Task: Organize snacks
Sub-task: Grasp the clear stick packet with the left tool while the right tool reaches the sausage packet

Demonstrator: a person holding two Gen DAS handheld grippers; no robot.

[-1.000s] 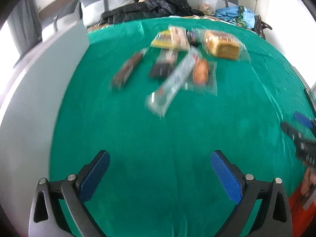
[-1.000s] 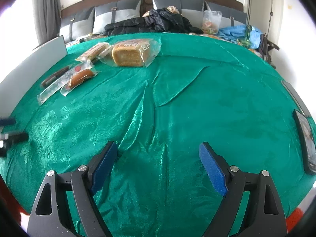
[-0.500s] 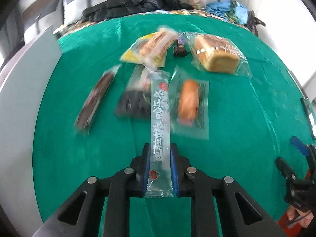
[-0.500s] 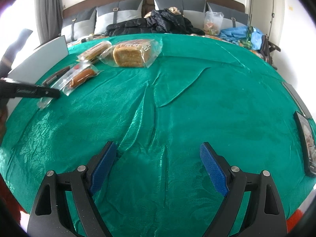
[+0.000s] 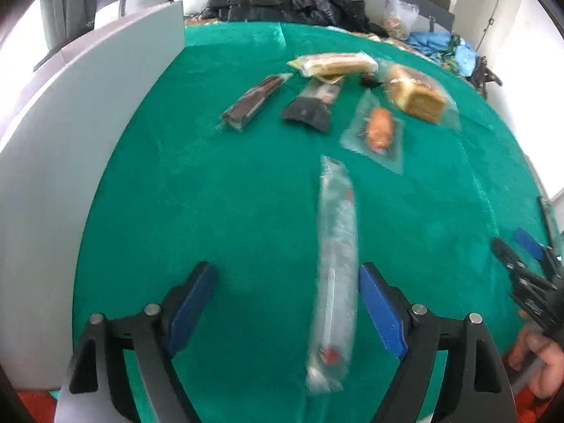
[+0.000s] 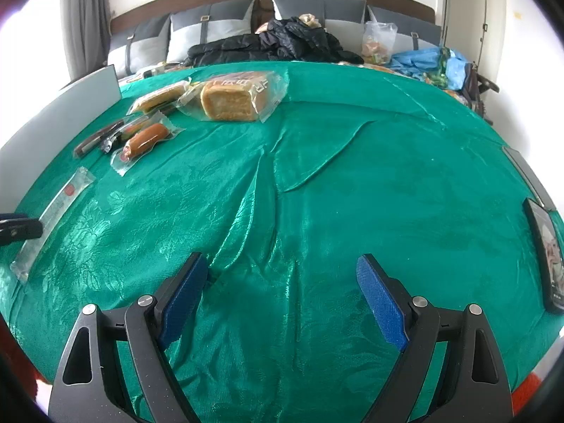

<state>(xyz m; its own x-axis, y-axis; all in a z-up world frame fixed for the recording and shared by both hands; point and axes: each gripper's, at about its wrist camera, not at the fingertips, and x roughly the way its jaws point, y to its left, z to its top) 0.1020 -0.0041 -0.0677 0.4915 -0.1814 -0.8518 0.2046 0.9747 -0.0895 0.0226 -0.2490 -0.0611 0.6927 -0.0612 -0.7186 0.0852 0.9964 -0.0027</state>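
Green cloth (image 6: 317, 194): covers the whole surface on which the snacks lie; creased in the middle, bare on its near and right side.
Long clear packet (image 5: 335, 264): lies flat on the cloth, apart from the other snacks and nearer the person; blurred in the left wrist view, sharp at the left edge of the right wrist view.
Left tool (image 5: 287, 303): jaws opening, the packet's near end between them but no pad pressing on it, so it reads as let go.
Right tool (image 6: 282, 296): spread wide over bare cloth, nothing between its jaws, well apart from every snack.
Far group: sausage pack (image 5: 379, 128), bread loaf (image 5: 416, 93), sandwich biscuit pack (image 5: 335, 64), dark bar (image 5: 255, 102) and dark pouch (image 5: 310, 111) sit close together at the far side, some touching or overlapping.
Done so far: judging by the layout, one item has been drawn out of the group and set down alone.
Left to do: probably the other five items still need places; no tidy row or container shows yet.
Grey board (image 5: 70, 141): stands along the left edge of the cloth; its part in the task is unclear.
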